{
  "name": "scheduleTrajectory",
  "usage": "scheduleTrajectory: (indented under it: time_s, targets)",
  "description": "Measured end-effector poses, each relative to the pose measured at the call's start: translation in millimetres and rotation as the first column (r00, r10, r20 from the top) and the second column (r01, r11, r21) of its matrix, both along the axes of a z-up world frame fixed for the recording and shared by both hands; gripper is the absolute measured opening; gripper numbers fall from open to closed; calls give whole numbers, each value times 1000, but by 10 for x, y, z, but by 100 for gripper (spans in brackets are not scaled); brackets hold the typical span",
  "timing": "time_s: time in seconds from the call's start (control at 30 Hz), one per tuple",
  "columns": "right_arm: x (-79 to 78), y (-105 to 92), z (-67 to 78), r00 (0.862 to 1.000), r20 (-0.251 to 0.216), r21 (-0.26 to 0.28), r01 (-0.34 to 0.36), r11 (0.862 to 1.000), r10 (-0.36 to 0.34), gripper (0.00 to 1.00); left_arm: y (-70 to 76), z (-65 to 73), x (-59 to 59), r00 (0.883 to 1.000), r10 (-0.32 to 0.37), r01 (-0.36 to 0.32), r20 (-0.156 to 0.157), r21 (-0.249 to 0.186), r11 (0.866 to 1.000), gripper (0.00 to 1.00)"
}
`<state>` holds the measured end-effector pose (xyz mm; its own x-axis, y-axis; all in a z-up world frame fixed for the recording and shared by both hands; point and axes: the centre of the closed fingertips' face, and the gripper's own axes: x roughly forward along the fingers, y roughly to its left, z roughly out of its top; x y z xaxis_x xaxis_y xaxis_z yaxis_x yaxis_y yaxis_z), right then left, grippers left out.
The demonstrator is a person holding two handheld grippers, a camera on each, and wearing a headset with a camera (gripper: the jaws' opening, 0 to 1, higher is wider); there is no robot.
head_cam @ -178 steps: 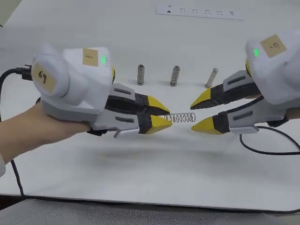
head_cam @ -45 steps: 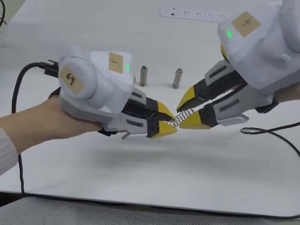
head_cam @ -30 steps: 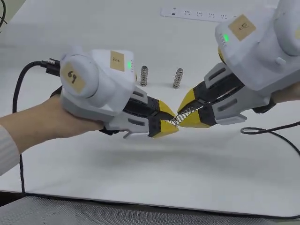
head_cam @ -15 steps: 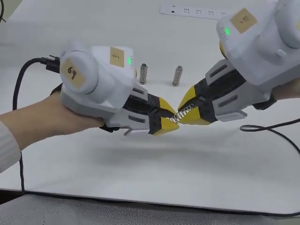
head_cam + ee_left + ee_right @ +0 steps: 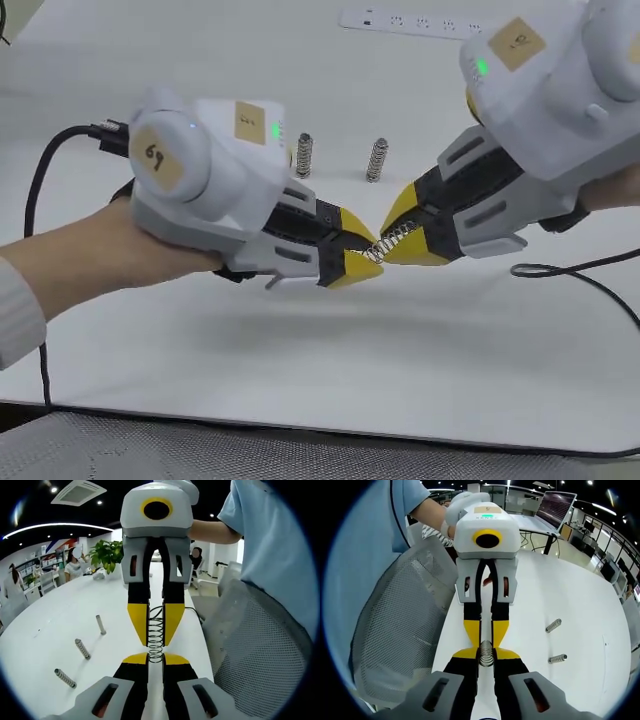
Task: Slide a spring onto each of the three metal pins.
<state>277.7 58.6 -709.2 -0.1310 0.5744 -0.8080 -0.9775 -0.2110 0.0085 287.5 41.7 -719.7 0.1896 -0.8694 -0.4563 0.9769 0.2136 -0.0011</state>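
— What has changed in the last few seconds?

— The right gripper, white-bodied with yellow jaw tips, had its jaws spread and stood clear of the free end. Now they are pressed in on the small coiled steel spring, which has gone from level to slanting up toward that side.

— And the left gripper?

— Still pinching the other end. In the left gripper view the spring runs straight out from its own tips into the right gripper facing it. Both have it, tip to tip, in the air above the white surface.

— What does that mean for the job?

— A handover, I'd say. The first sprung pin and the second sprung pin stand beyond the left gripper's jaws, and those look done. The bare metal pin stands upright on the surface, off to the left of the joined tips in the left gripper view, next in line after the sprung ones.

— So one pin left?

— Yes. The left gripper should let go gently, or the coil may stretch or flick away. Then the right can turn it upright over the pin.
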Motion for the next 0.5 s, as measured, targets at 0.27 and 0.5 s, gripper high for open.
scheduleTrajectory:
  time_s: [0.27,0.5]
  targets:
    - [0,0,27,1000,1,4,1,1000,-1,8,9,21,16,1000,9,-9,-4,-23,1000,3]
    - [13,-3,43,1000,3,3,2,1000,-2,8,28,-8,18,1000,20,-20,-8,-18,1000,9]
